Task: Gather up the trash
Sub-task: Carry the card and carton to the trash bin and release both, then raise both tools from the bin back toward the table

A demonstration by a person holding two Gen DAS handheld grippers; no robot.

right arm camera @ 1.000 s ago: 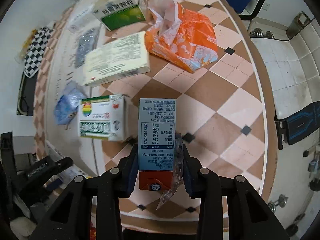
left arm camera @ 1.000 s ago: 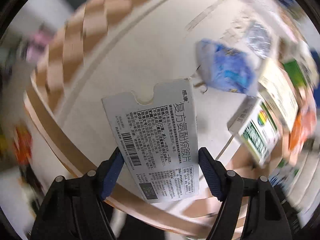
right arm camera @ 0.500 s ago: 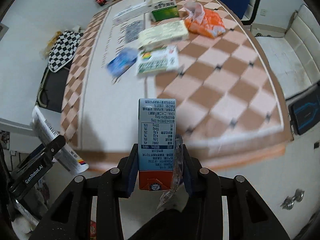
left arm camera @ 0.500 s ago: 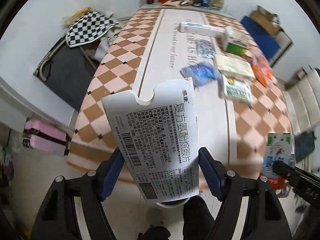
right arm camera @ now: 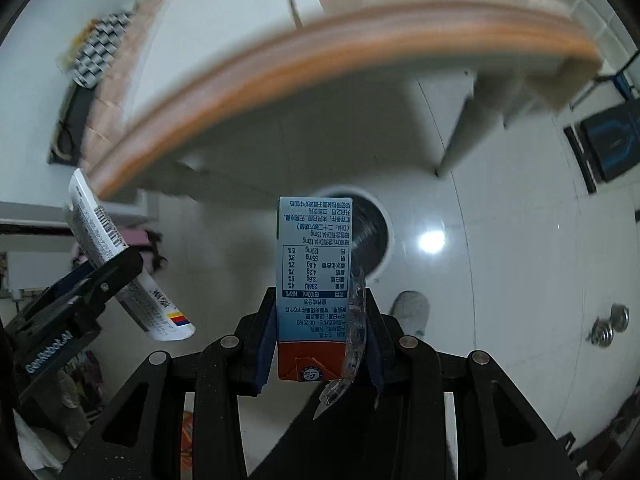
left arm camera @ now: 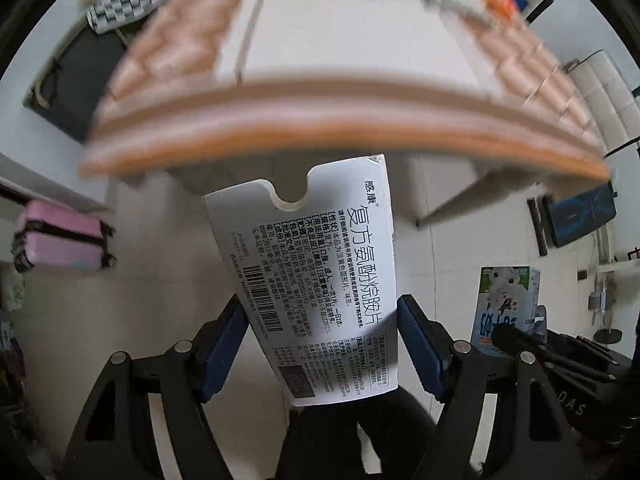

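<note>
— White floor tiles [right arm camera: 500,280] are filling most of both views, with the blurred tabletop [left arm camera: 344,108] edge arching overhead. What is each gripper doing?

— The left gripper [left arm camera: 320,344] is clamping a white medicine box [left arm camera: 316,292], its blue-padded jaws pressing in on both long sides. The box is sticking forward, notched flap outermost, barcode and black print facing the camera.

— And the other one?

— The right gripper [right arm camera: 320,344] is squeezing a small blue drink carton [right arm camera: 314,280], jaws nearly closed on it, orange end nearest the camera, nutrition table upside down. A clear straw wrapper [right arm camera: 354,332] is hanging along its right side.

— What is lying beyond that?

— A round trash bin [right arm camera: 372,236] is standing on the floor just behind the carton's far end, its dark inside showing. A grey shoe [right arm camera: 410,308] is showing beside it.

— Anything further out?

— A pink suitcase [left arm camera: 60,240] is sitting at the left wall, and a checkered cloth [left arm camera: 120,4] is lying past the tabletop. Leftover litter up on top is too blurred to name.
</note>
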